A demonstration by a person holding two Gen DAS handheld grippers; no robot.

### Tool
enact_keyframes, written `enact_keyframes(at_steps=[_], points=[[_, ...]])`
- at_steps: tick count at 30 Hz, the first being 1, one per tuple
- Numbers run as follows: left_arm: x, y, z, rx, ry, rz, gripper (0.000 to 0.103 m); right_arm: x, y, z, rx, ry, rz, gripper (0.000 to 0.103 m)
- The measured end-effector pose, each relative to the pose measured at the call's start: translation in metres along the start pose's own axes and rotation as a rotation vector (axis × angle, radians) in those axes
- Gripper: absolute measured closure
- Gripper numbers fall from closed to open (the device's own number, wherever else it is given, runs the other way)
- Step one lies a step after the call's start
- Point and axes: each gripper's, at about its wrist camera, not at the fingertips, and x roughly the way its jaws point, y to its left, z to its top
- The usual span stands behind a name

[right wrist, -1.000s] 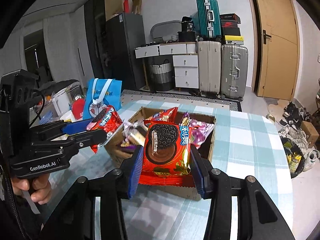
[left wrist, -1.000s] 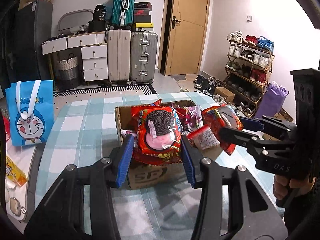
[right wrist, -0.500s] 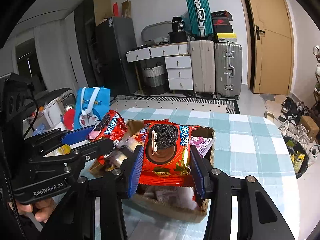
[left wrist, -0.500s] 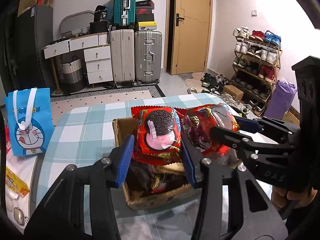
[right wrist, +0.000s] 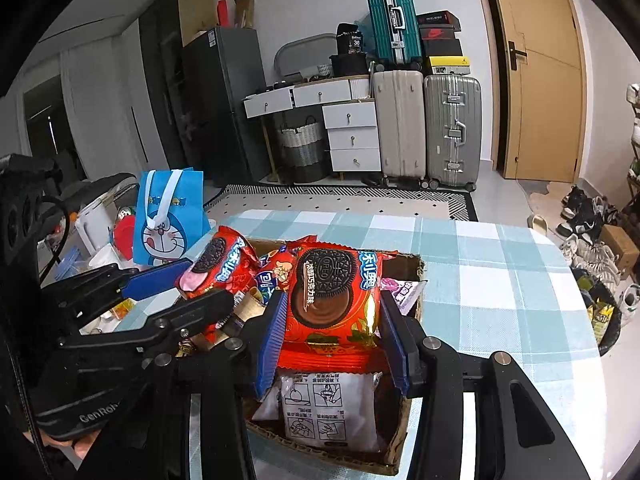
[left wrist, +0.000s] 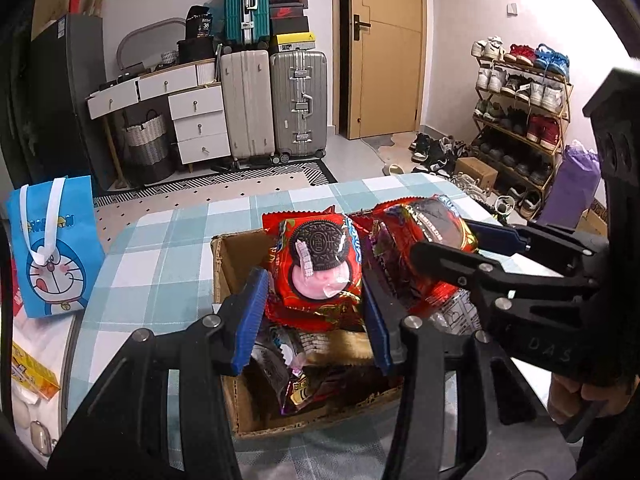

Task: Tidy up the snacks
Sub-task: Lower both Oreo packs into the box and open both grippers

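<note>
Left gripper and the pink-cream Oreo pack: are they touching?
Touching. The left wrist view shows both blue pads of the left gripper pressed against the sides of the pink-cream Oreo pack, holding it above the cardboard box.

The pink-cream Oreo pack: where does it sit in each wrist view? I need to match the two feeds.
Left wrist: the pink-cream Oreo pack is at centre, clamped in the left gripper, above the box.
Right wrist: the same pack is left of centre, held in the left gripper reaching in from the left.
Shared landmark: the blue Doraemon bag, at the left in both.
</note>
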Motion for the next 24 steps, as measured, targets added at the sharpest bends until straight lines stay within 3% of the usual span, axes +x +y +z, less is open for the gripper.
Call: enact_keyframes(at_steps=[8, 11, 14, 16, 19, 22, 24], points=[[0.009, 0.002, -0.002, -0.005, 0.010, -0.012, 0.059, -0.004, -0.005, -0.001, 0.013, -0.012, 0.039, 0.057], [0.005, 0.008, -0.005, -0.022, 0.008, -0.020, 0.046, -0.011, -0.005, -0.003, 0.019, -0.030, 0.068, 0.050], [-0.002, 0.012, -0.009, -0.027, 0.002, -0.020, 0.023, -0.022, -0.007, -0.006, 0.006, -0.045, 0.095, 0.031], [-0.009, 0.015, -0.013, -0.031, -0.013, -0.022, 0.021, -0.032, -0.009, -0.011, -0.003, -0.059, 0.096, 0.016], [-0.018, 0.018, -0.020, -0.047, -0.019, -0.025, 0.021, -0.046, -0.013, -0.020, -0.006, -0.066, 0.090, 0.003], [-0.029, 0.020, -0.027, -0.053, -0.035, -0.027, 0.019, -0.056, -0.014, -0.029, -0.023, -0.069, 0.080, 0.001], [-0.039, 0.020, -0.033, -0.053, -0.052, -0.019, 0.009, -0.063, -0.013, -0.036, -0.037, -0.085, 0.069, 0.001]])
